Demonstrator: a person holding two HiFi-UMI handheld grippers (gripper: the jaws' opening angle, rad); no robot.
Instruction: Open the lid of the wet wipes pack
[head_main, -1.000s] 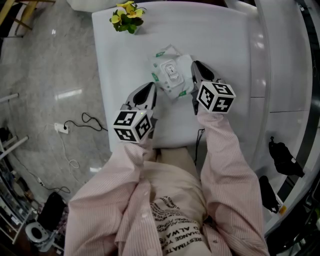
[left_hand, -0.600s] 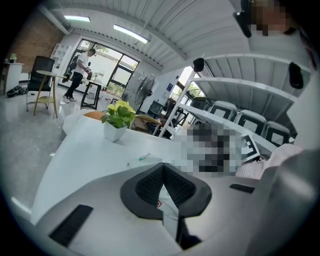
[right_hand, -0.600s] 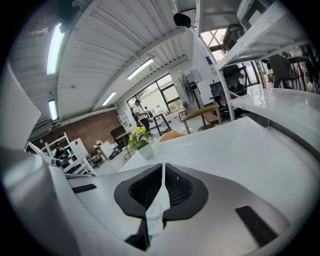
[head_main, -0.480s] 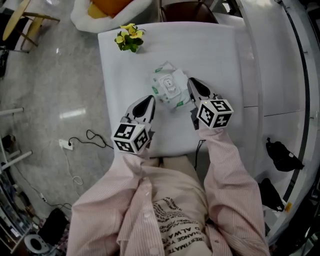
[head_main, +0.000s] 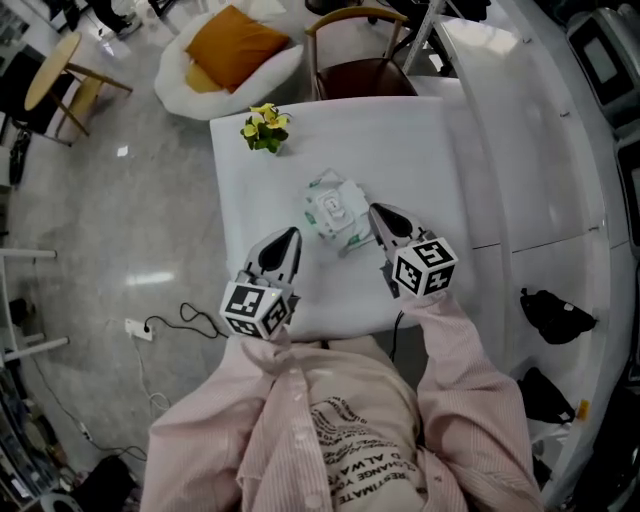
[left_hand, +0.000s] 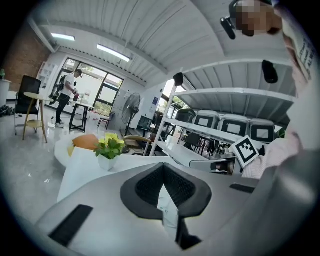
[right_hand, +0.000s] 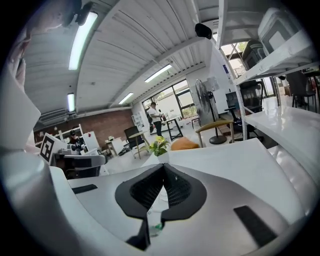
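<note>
1. A white surface (head_main: 420, 150) stands in a bright workroom with a polished grey floor (head_main: 110, 220). The wet wipes pack (head_main: 333, 208) lies flat near the surface's middle.
2. Beyond the pack, at the far left corner of the surface, stands a small pot of yellow flowers (head_main: 265, 130).
3. Farther beyond the pack, off the surface, a chair (head_main: 350, 78) with a dark red seat faces the far edge. A white beanbag (head_main: 185, 80) carrying an orange cushion (head_main: 232, 45) sits to its left.
4. Right of the pack runs a long glossy white counter (head_main: 530, 150). A black bag (head_main: 553, 315) lies past it.
5. Left of the pack, down on the floor, a white power strip (head_main: 138, 328) trails a black cable (head_main: 190, 315).
6. The left gripper (head_main: 289, 236) hangs to the pack's near left, apart from it. Its jaws are together at the tips with nothing between them.
7. The right gripper (head_main: 375, 212) hangs just beside the pack's right edge. Its jaws have just been closing and now meet, clamping nothing.
8. Whether the pack's lid is raised cannot be made out.
</note>
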